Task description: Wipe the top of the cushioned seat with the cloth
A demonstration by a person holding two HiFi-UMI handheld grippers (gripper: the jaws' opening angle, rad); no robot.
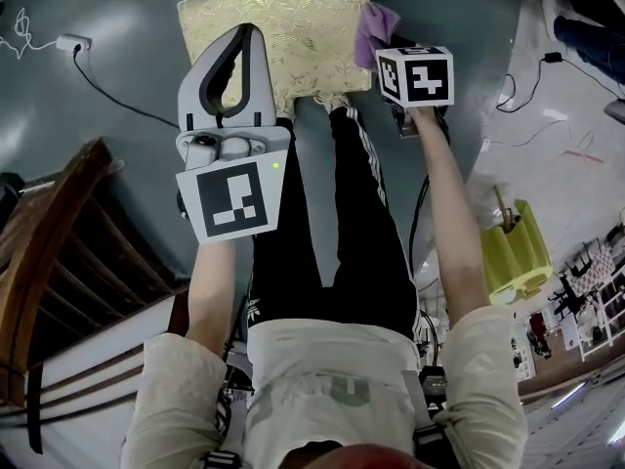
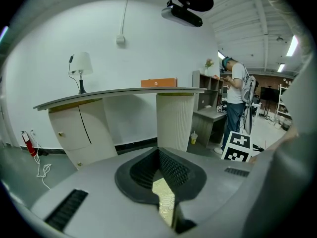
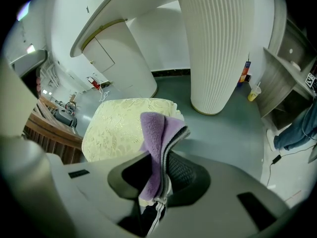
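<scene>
The cushioned seat (image 1: 283,27) has a pale gold, leaf-patterned top and stands on the grey floor just ahead of my legs. It also fills the middle left of the right gripper view (image 3: 124,128). My right gripper (image 1: 393,45) hangs at the seat's right edge, shut on a purple cloth (image 1: 376,27). In its own view the cloth (image 3: 152,133) stands folded between the jaws of the right gripper (image 3: 168,135), above the seat's near right corner. My left gripper (image 1: 246,37) hovers over the seat's near edge, shut and empty. A sliver of the cushion (image 2: 166,200) shows under the left gripper (image 2: 159,151).
A wooden chair (image 1: 49,252) stands at my left. A power strip with its cable (image 1: 73,43) lies on the floor at far left. A yellow bin (image 1: 518,252) is at my right. Beyond the seat rise a white ribbed column (image 3: 218,48) and a counter (image 2: 119,94); a person (image 2: 237,100) stands farther off.
</scene>
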